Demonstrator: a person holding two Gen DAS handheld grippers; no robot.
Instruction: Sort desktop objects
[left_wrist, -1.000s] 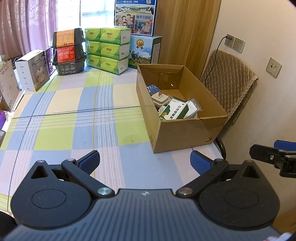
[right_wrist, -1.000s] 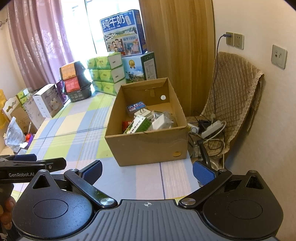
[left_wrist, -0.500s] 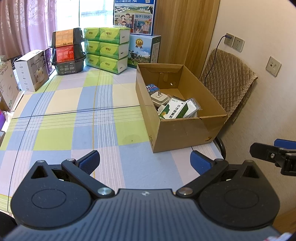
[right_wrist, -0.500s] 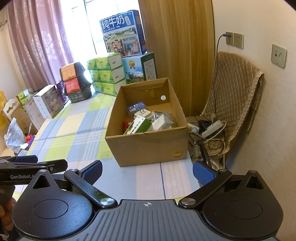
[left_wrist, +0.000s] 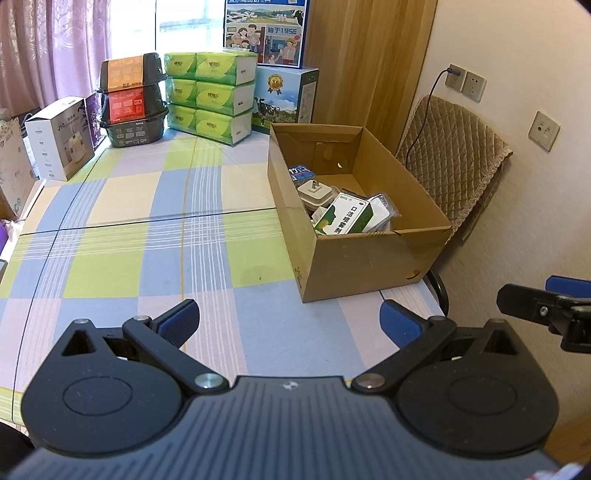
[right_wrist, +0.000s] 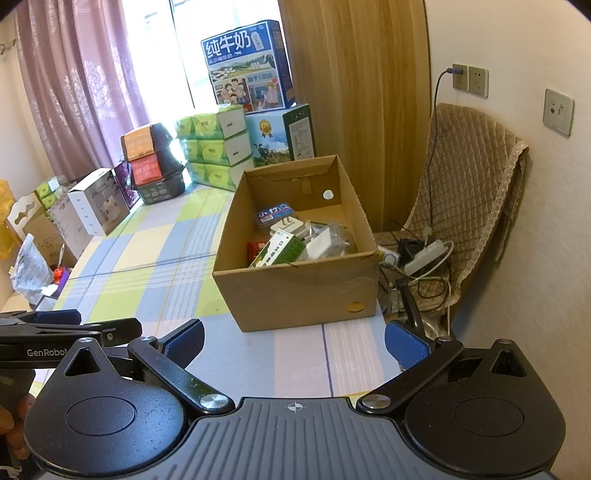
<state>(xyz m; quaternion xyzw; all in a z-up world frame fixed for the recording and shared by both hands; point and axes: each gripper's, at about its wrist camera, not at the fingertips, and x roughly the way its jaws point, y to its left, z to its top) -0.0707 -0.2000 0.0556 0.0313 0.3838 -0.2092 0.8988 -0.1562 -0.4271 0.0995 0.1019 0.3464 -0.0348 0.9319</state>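
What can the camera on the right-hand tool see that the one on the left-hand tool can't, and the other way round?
Only the right wrist view shows the white power strip with tangled cables on the chair seat, and a red packet inside the box. Only the left wrist view shows the right gripper at its edge. Both show the open cardboard box, the green-and-white carton in it, the stacked green tissue packs and the checked tablecloth.
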